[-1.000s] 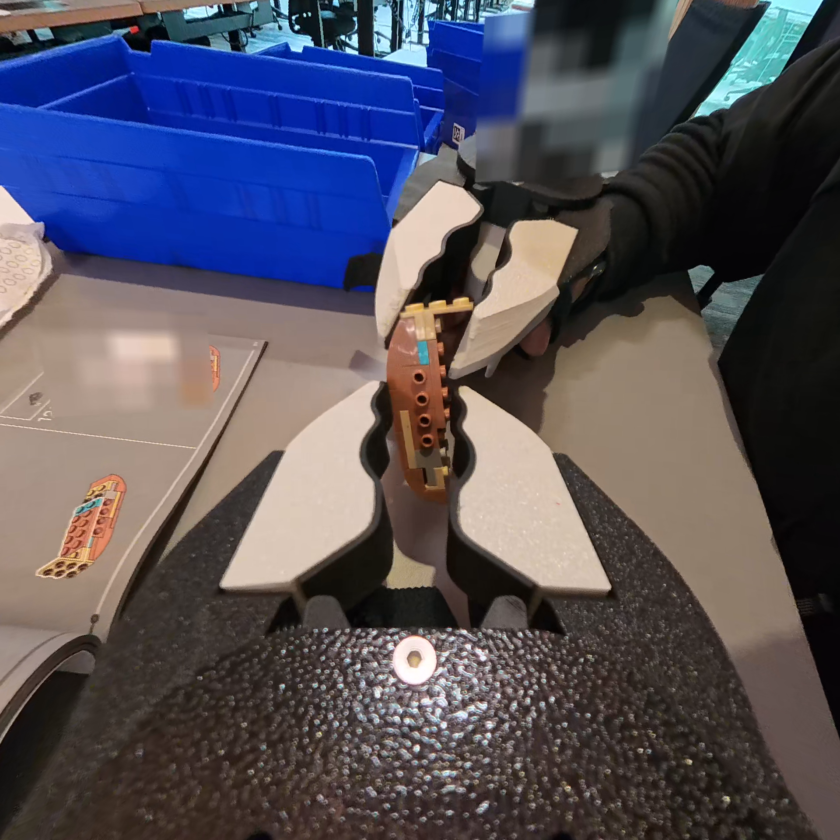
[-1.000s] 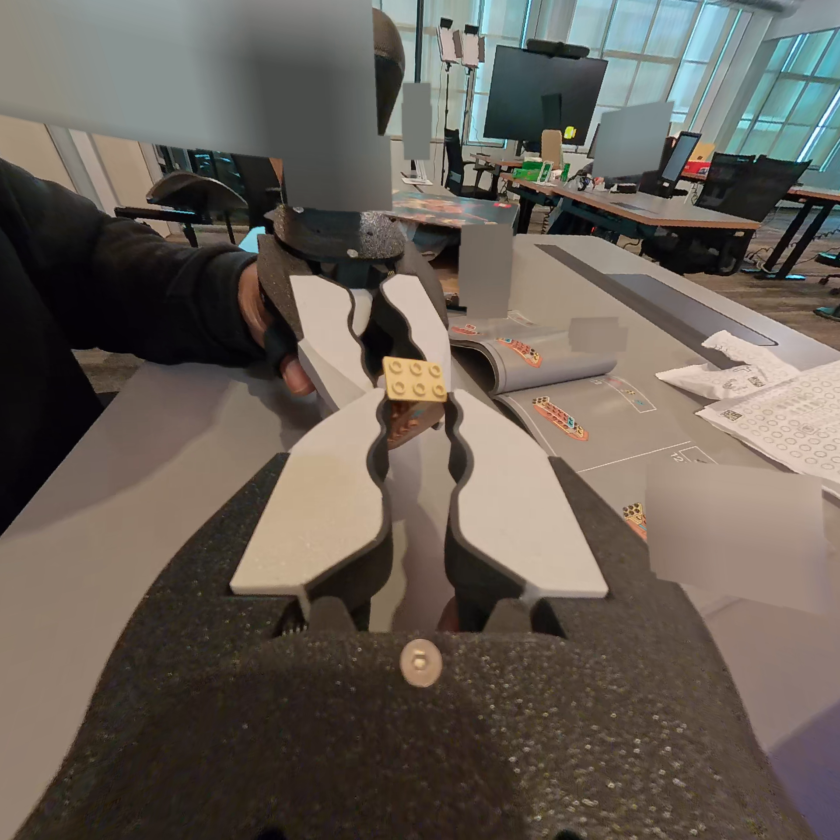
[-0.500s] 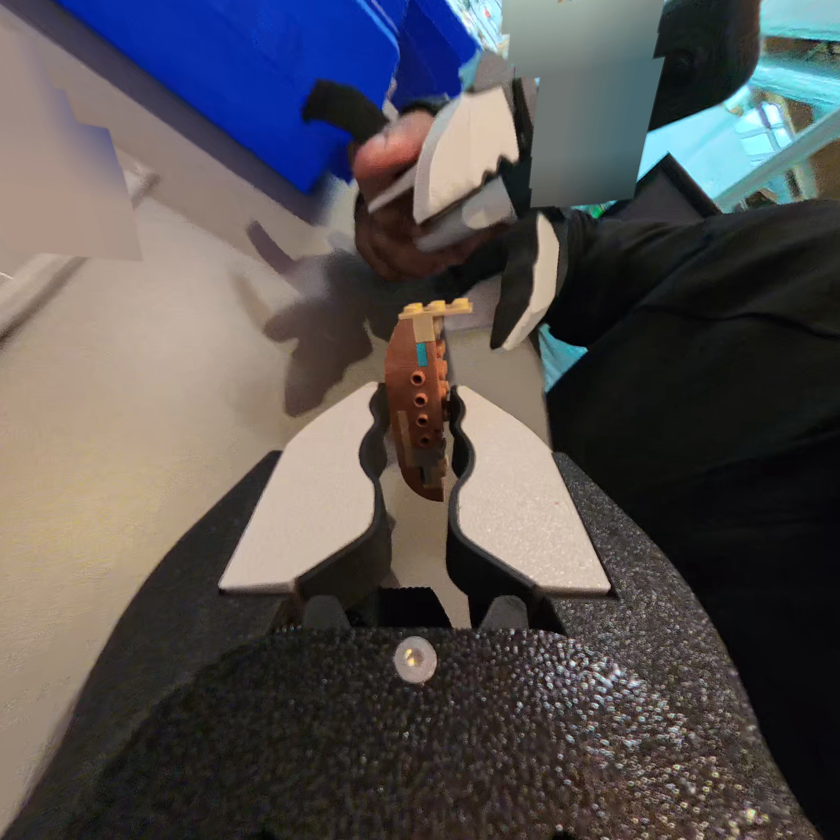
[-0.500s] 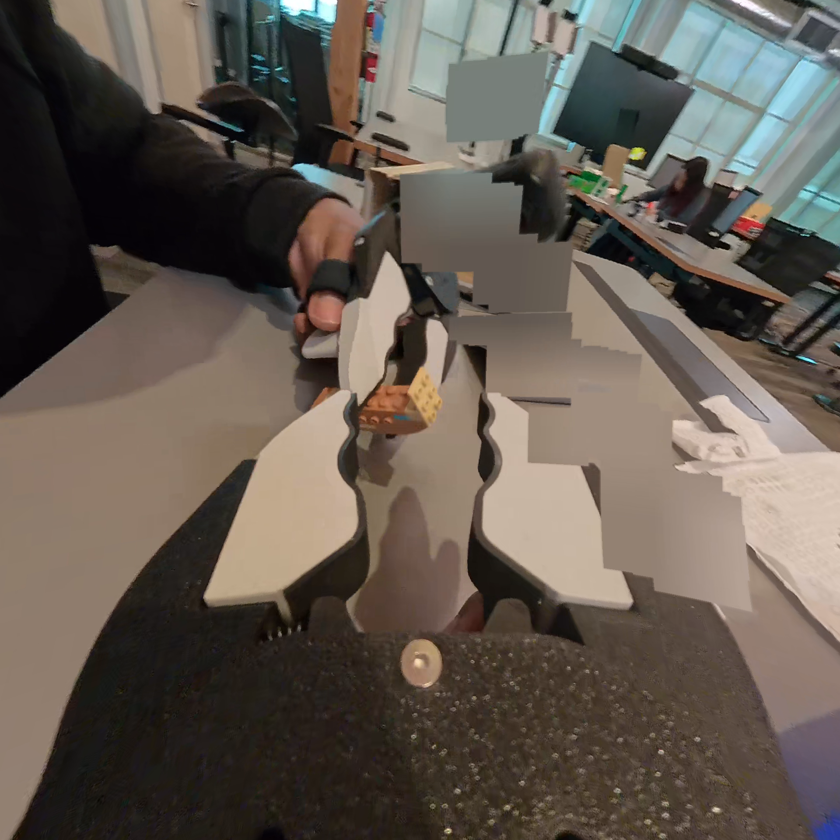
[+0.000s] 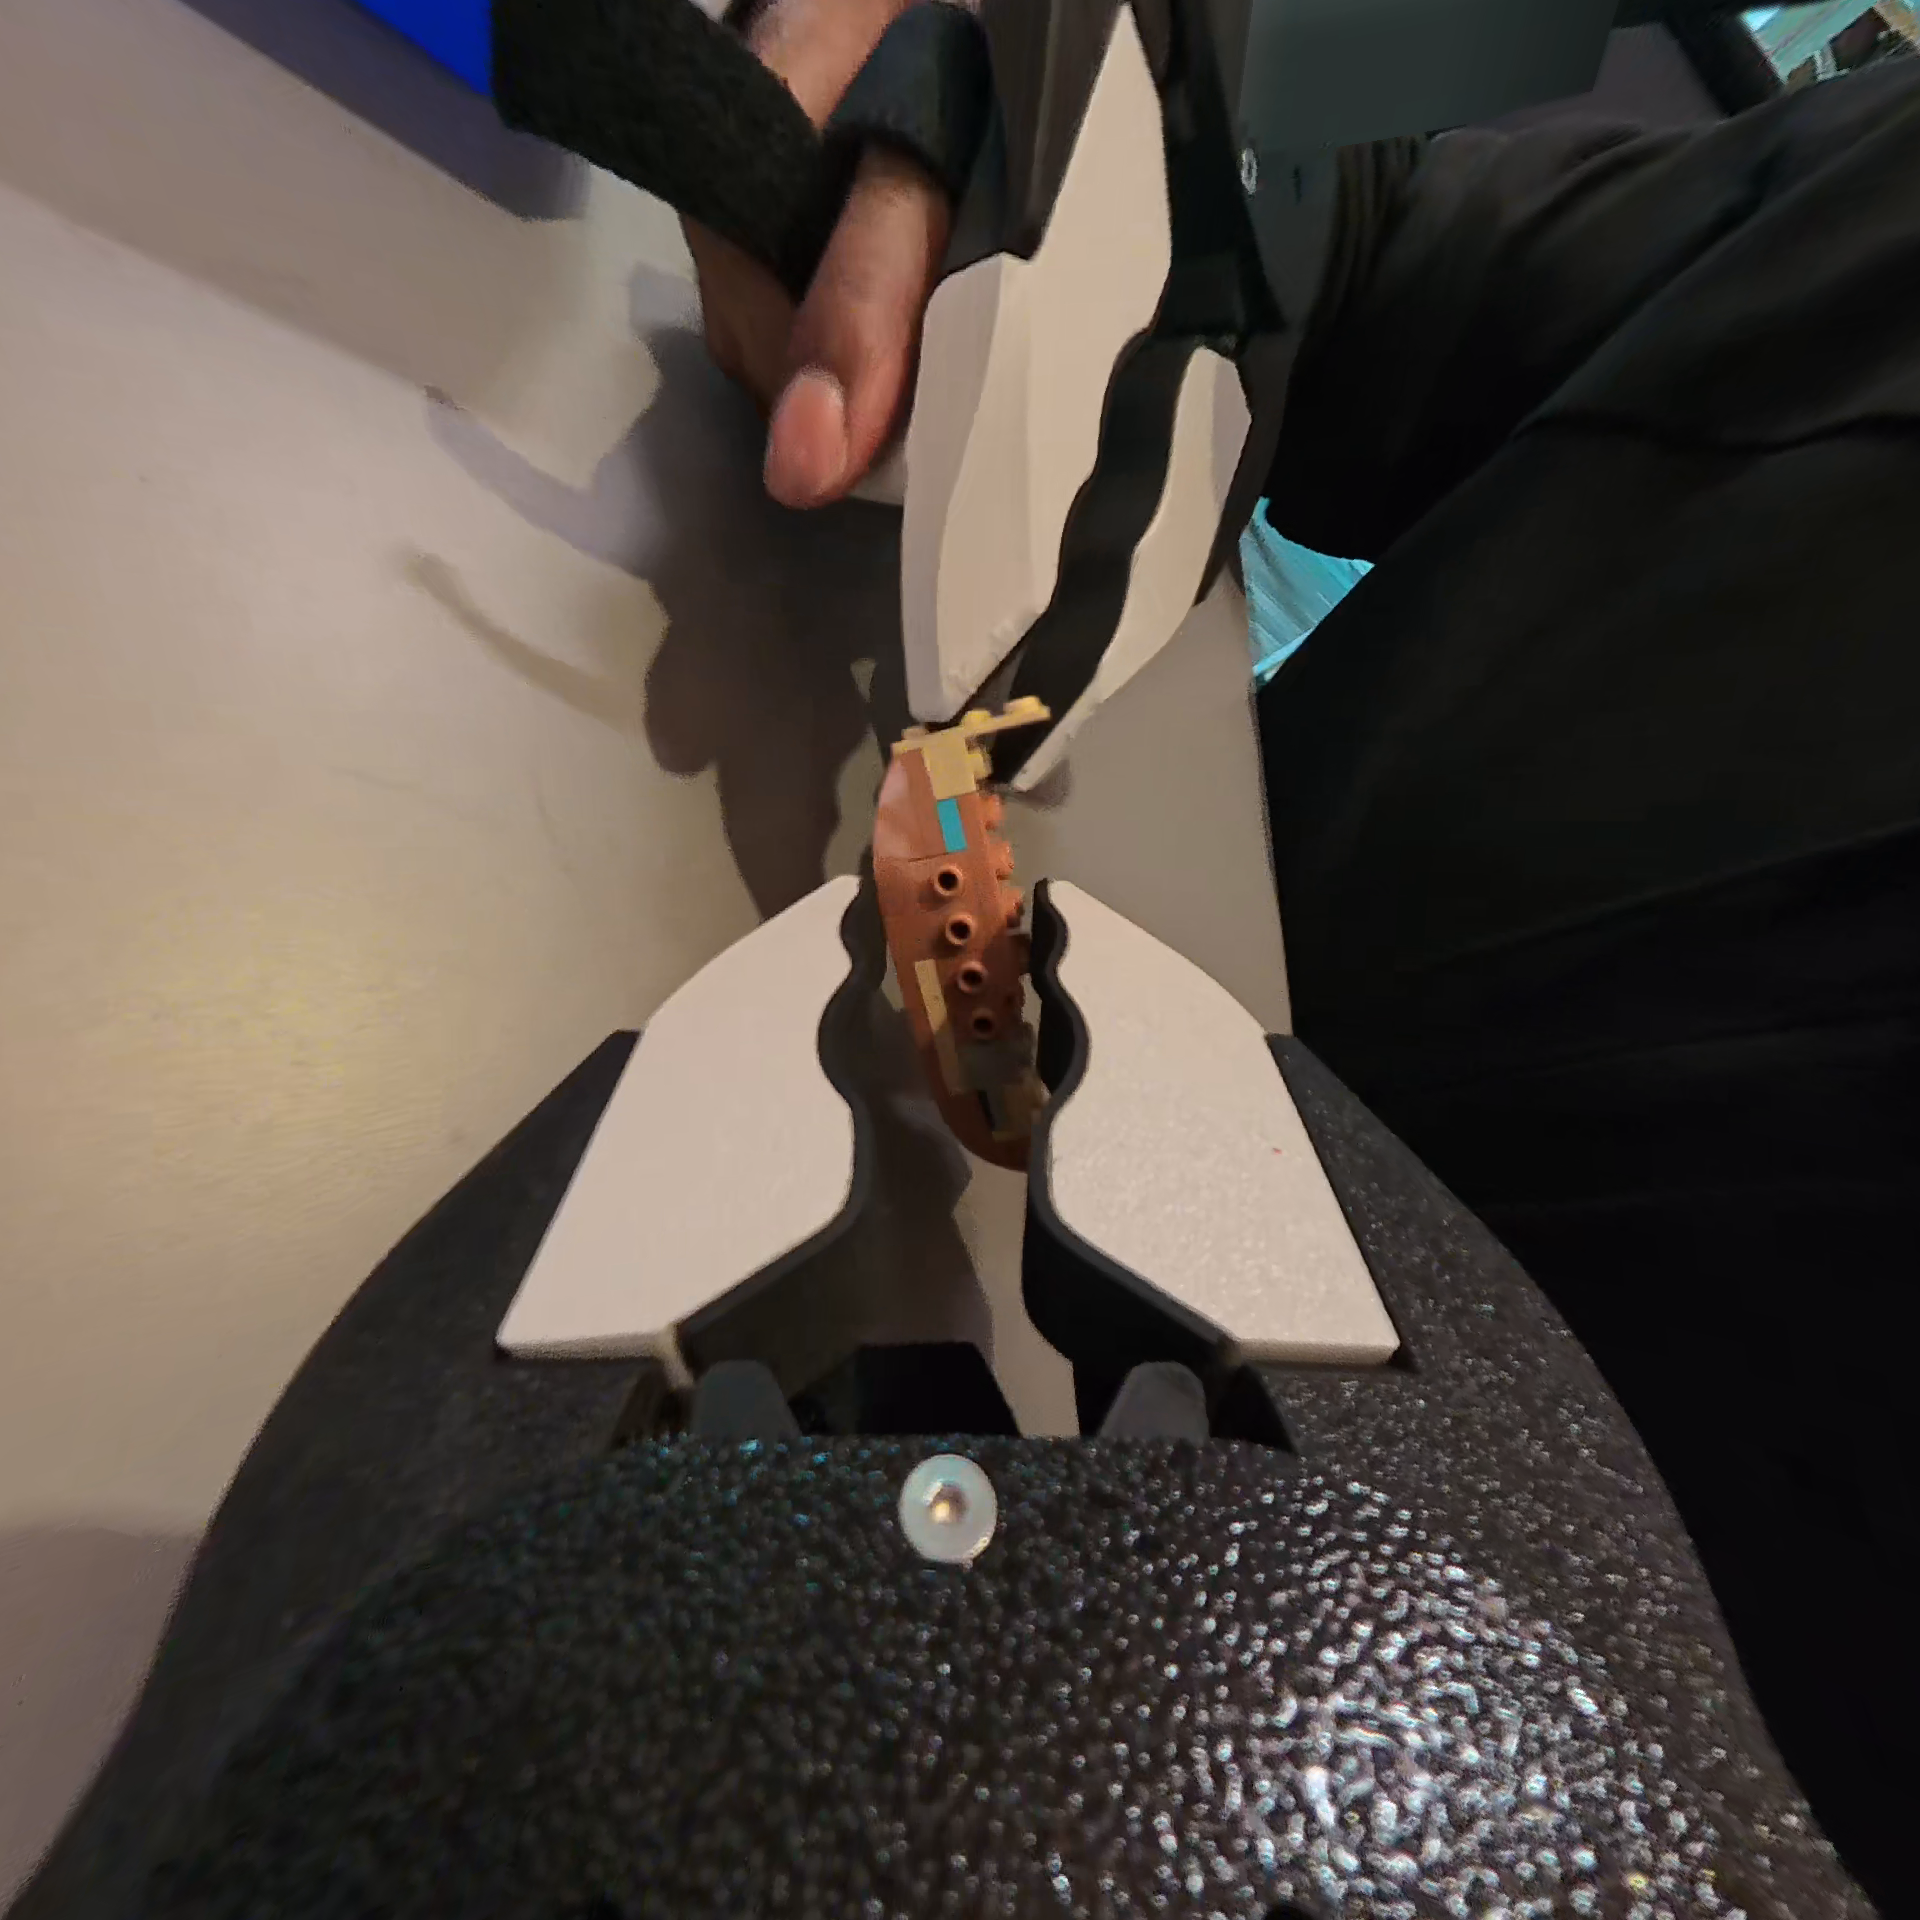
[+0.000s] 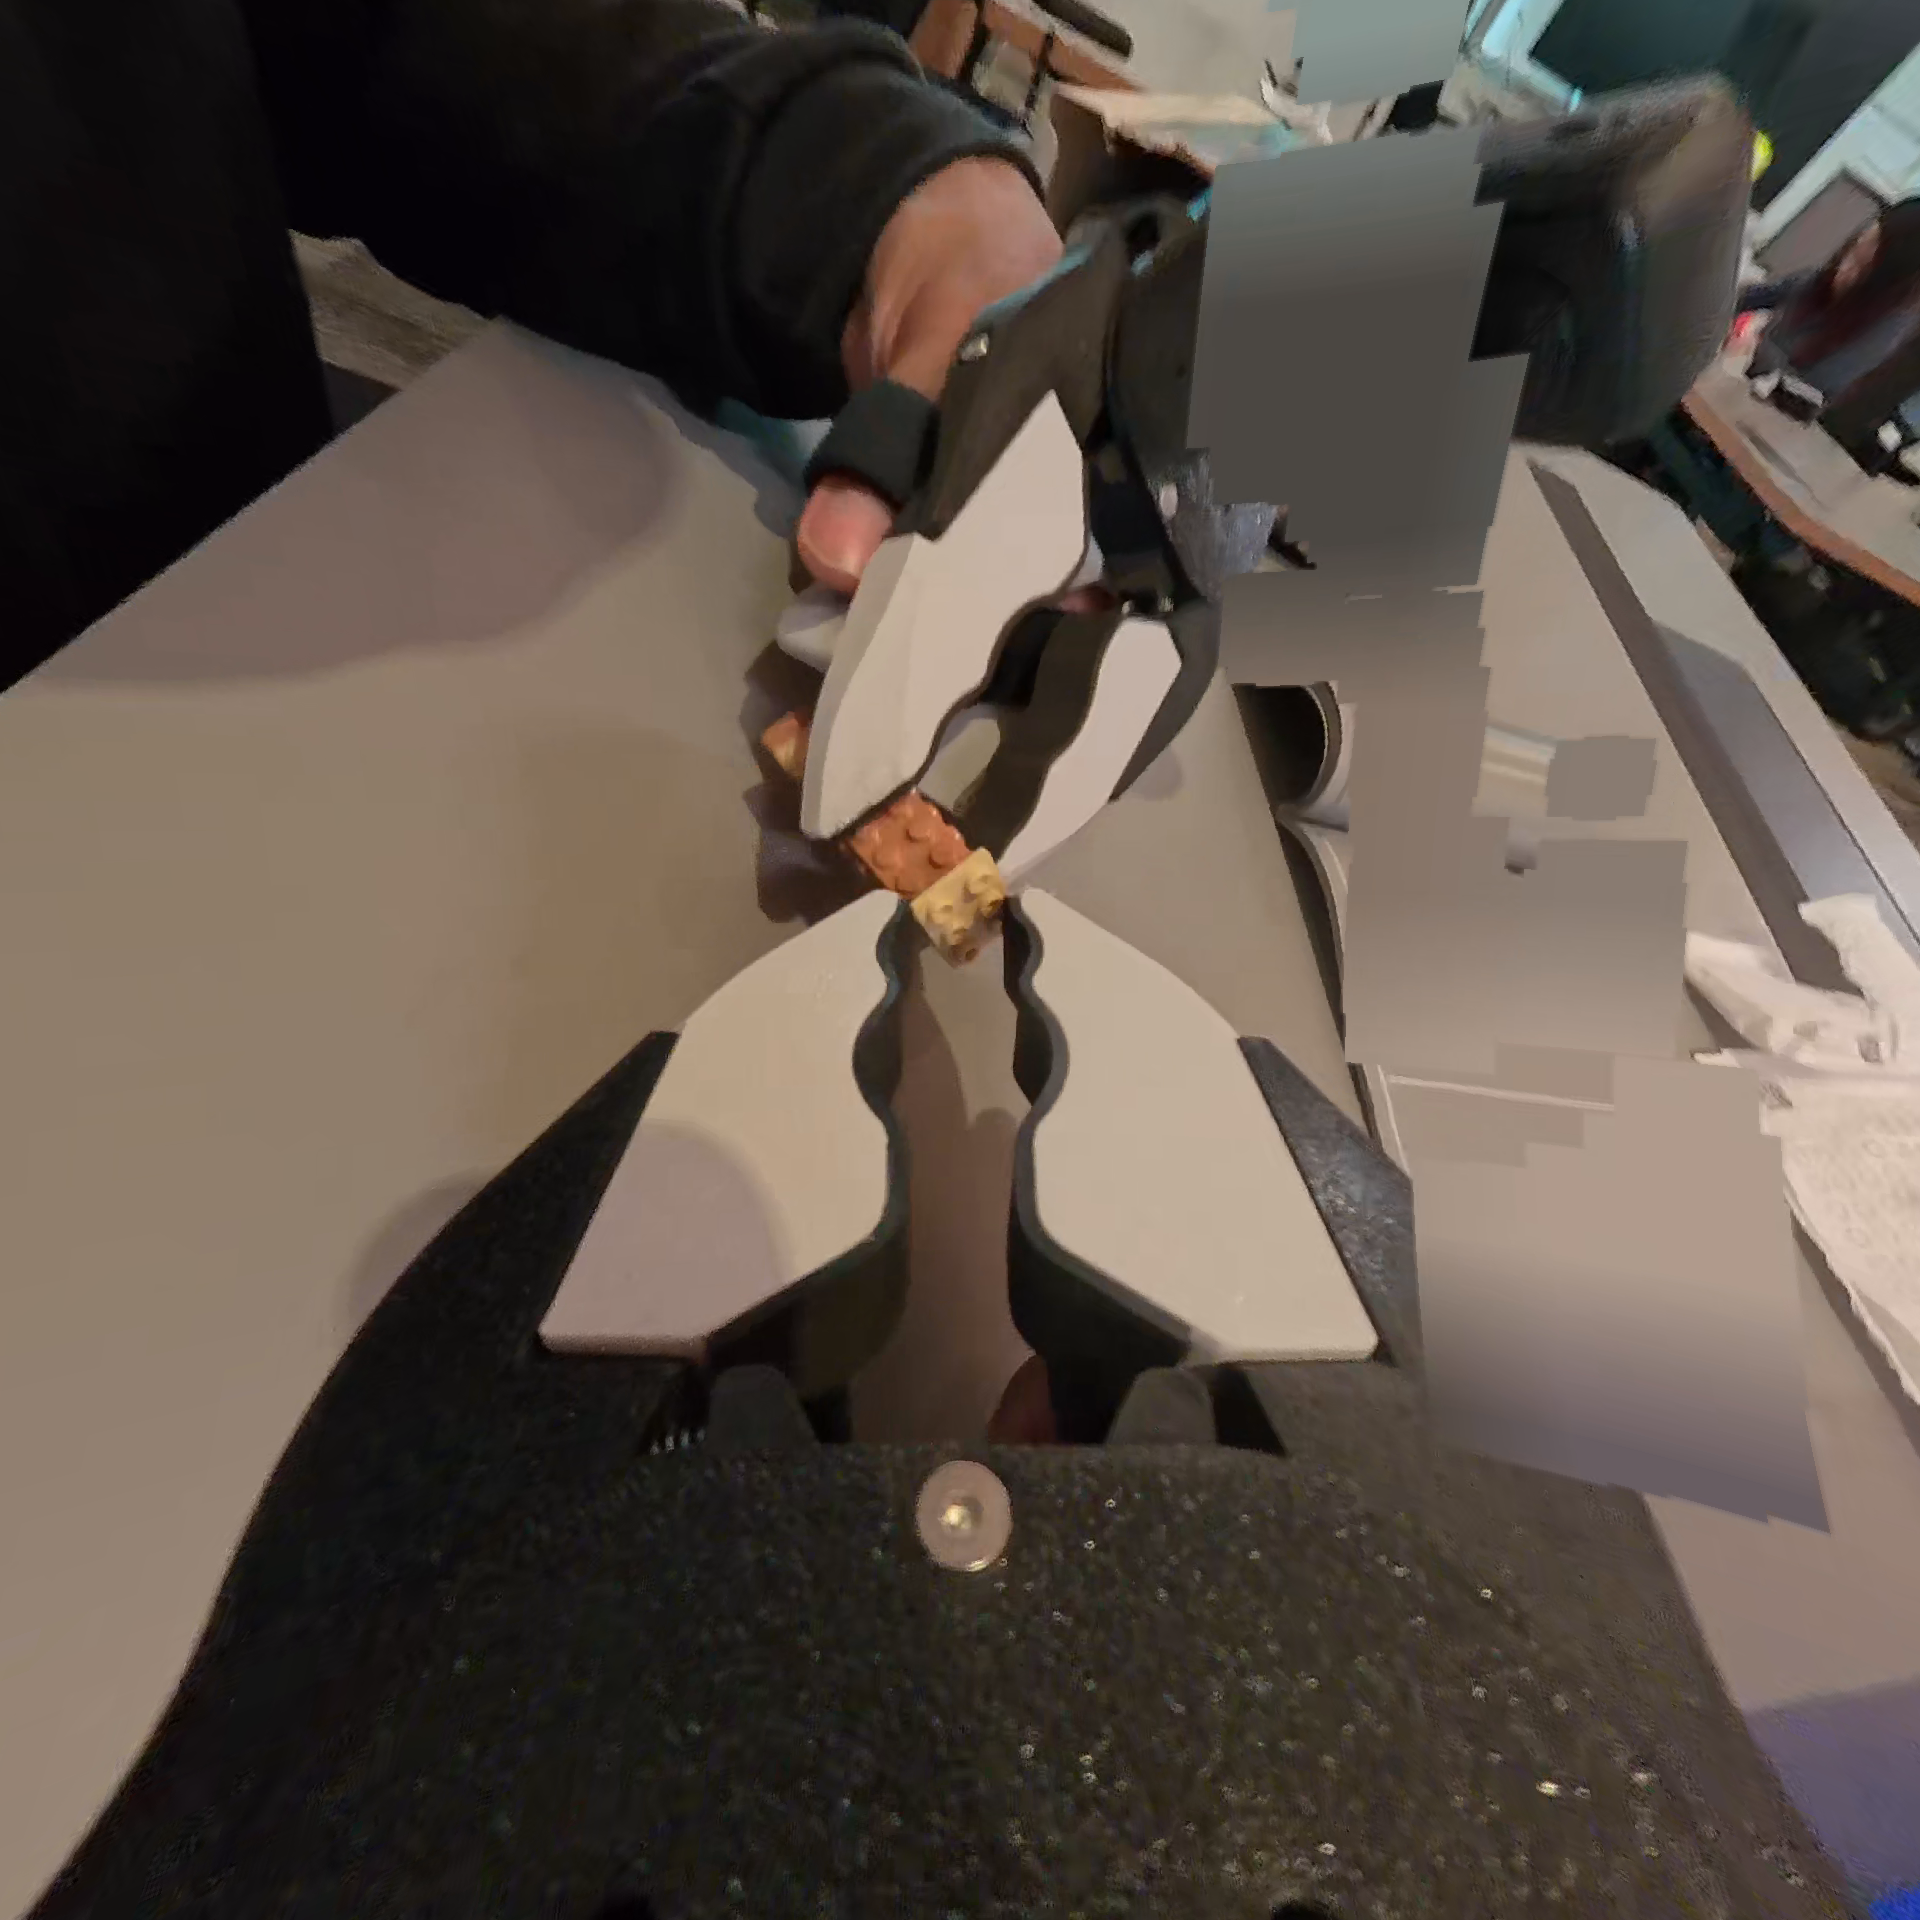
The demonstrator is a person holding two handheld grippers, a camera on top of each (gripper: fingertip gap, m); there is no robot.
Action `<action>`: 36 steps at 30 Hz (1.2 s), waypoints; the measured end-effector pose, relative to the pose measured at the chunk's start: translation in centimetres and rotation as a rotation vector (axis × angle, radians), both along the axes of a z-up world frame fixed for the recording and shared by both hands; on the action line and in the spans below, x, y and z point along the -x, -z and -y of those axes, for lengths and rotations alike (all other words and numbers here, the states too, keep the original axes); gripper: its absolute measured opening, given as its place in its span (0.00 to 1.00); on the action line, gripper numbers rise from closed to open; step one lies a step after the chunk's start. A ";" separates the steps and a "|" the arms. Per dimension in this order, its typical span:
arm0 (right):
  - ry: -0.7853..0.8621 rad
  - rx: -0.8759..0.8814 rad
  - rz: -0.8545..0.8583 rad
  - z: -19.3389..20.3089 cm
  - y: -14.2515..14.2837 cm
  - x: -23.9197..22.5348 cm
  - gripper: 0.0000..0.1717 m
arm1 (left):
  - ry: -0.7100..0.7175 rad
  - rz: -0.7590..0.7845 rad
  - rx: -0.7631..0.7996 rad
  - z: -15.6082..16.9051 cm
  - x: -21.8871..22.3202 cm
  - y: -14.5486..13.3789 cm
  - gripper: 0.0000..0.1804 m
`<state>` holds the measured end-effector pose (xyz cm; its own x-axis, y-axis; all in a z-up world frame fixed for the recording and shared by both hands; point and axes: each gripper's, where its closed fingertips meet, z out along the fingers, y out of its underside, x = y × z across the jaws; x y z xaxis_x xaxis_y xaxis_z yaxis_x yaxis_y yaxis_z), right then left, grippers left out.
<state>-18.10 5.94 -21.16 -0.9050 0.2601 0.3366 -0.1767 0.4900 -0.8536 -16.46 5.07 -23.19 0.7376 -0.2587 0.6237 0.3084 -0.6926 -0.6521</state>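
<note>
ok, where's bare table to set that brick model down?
Bare grey table left of both grippers. Right side is crowded: open booklet and white papers. The model sits clamped in the left gripper; right gripper pinches its tan end.

Both grippers' fingers [image 5: 1081, 997] nearly closed, tips meeting.

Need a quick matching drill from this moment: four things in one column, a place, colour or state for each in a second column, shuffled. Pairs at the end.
Things
1. brown brick model
2. tan plate
3. blue bin
4. crumpled white paper

Descriptions
A. at the top left corner of the left wrist view
B. lying on the grey table at the far right of the right wrist view
C. clamped between the left gripper's pads
D. on the model's far end, at the right gripper's fingertips

Pairs: 1-C, 2-D, 3-A, 4-B
</note>
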 end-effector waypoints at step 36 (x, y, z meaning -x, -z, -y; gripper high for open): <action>0.316 0.183 -0.005 -2.7 -2.0 1.7 0.10 | -0.396 -0.785 -0.471 -2.1 8.9 -4.2 0.20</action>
<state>-19.80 8.67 -19.16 -0.7686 0.5832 0.2628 -0.0454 0.3600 -0.9319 -25.40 7.17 -18.96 0.9835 -0.0006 -0.1806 -0.1750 -0.2517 -0.9519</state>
